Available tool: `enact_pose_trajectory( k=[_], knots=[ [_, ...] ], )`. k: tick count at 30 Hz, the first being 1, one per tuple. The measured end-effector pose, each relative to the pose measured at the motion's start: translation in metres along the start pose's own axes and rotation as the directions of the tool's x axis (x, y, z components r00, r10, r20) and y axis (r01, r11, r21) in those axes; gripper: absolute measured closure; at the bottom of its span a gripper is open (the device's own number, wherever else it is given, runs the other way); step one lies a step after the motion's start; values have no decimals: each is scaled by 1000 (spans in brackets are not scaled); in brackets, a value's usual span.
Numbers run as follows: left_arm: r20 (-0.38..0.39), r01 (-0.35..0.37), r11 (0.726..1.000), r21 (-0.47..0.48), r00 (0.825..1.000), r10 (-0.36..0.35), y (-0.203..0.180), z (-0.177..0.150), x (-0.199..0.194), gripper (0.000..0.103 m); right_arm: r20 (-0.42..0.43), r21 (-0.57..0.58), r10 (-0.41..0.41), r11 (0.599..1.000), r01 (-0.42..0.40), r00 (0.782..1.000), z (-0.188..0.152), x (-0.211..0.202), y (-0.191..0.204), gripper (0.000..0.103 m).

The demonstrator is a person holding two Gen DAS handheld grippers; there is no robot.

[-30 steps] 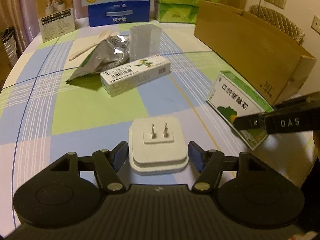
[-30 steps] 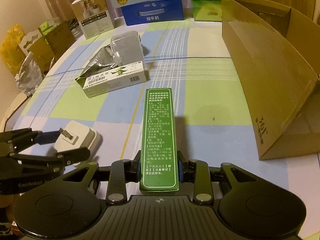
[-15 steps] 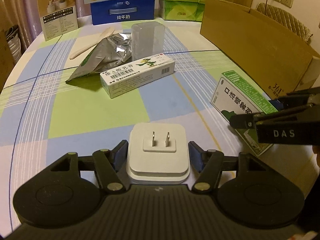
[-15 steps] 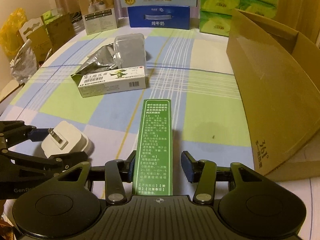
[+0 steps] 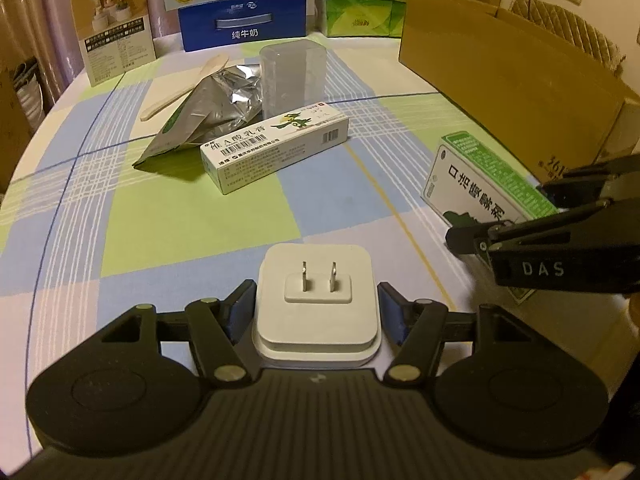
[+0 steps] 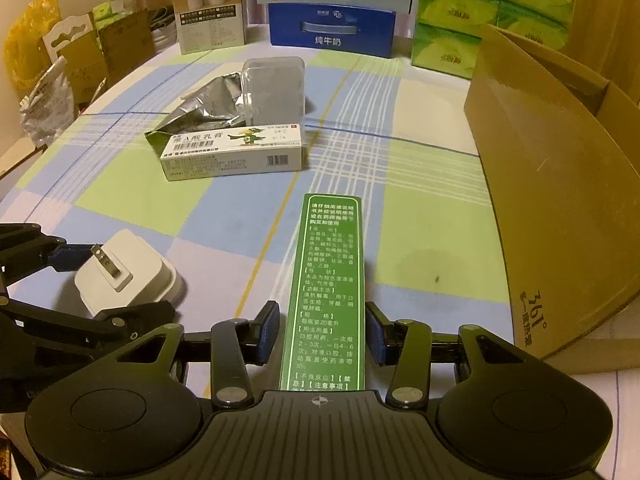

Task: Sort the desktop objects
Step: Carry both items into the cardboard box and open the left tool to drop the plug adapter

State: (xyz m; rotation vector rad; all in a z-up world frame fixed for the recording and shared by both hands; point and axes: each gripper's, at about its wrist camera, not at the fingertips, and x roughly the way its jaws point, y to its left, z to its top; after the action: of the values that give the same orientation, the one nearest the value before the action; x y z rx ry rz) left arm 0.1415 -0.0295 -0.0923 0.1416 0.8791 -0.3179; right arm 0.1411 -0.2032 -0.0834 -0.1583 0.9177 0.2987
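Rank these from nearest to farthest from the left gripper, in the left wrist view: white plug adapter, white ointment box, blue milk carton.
1. White plug adapter: between the gripper's fingers.
2. White ointment box: mid-table, ahead.
3. Blue milk carton: far edge.

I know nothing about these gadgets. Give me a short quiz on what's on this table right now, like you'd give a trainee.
1. True or false: the right tool is clamped on the green box.
2. What lies between the fingers of the left tool? A mug; B white plug; C spoon.
3. What large container stands right of the green box?
Key: 1 false, gaps show beside both pads; 2 B; 3 the cardboard box.
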Motion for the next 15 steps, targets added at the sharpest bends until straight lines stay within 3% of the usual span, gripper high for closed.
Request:
enact_pose_trajectory(
  k=[2,6,15],
  knots=[
    [3,-8,1000,6,1000,8,-2,-1,0,42,-2,-2,-1,1000,1,1000,0,1,1,62],
    [-1,-8,1000,5,1000,8,-1,0,1,42,0,-14,-12,1000,12,1000,1,1,3,75],
    [13,-35,998,48,999,34,-10,-1,-4,43,68,-5,-42,999,43,997,3,-14,2,76]
  ],
)
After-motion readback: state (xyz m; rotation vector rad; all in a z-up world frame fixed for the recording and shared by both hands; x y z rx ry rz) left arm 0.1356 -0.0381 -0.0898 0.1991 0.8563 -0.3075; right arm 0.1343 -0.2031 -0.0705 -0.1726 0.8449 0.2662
